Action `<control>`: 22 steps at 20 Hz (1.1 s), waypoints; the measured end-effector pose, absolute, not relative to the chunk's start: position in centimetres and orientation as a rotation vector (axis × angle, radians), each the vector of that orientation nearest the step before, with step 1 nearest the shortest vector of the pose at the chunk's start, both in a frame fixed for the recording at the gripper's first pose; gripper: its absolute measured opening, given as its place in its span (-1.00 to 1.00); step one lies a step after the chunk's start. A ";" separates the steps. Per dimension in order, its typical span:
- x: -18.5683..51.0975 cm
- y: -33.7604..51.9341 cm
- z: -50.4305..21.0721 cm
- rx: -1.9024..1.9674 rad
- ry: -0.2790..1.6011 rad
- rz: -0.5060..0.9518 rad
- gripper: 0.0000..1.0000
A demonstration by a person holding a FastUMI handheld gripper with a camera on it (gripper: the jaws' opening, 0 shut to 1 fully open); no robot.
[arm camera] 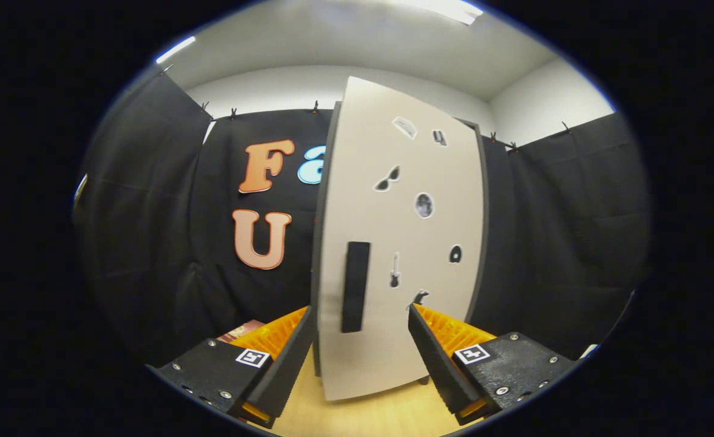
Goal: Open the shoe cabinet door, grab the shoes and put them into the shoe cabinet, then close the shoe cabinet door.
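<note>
Pale cabinet door [399, 243] stands shut just ahead; the fingers [361, 343], released and spread wide, should centre on its dark handle [355, 286] before clenching.

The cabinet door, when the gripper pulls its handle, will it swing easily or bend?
The cabinet door looks like a flat rigid panel, so it probably swings without bending. Its dark vertical handle, just ahead of the open gripper, looks raised and probably easy to hook. The tall narrow cabinet might rock.

It was a recording booth in a plain white-walled room. Black cloth walls [551, 230] clipped along their top edge enclosed a pale sticker-dotted cabinet [405, 243] at twelve o'clock on light wooden flooring [369, 416].
</note>
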State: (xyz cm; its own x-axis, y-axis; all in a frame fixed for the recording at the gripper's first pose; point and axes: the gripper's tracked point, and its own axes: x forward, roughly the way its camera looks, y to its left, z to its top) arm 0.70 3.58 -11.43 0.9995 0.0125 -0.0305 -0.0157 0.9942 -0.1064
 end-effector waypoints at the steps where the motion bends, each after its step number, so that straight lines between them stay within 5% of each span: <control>1: 0.4 1.6 -11.3 -0.107 0.032 -0.013 0.90; 9: 0.2 -12.4 -12.0 -0.054 0.070 -0.171 0.89; 11: 5.5 -14.0 -7.5 -0.044 0.090 -0.174 0.89; 12: 0.7 -15.6 -11.3 -0.045 0.097 -0.174 0.89; 22: 4.3 -20.7 -3.7 -0.063 0.048 -0.097 0.89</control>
State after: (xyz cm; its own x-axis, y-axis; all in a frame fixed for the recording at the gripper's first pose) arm 4.32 -20.71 -3.68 0.9941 -0.0987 -0.0449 0.0957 0.9933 -0.0650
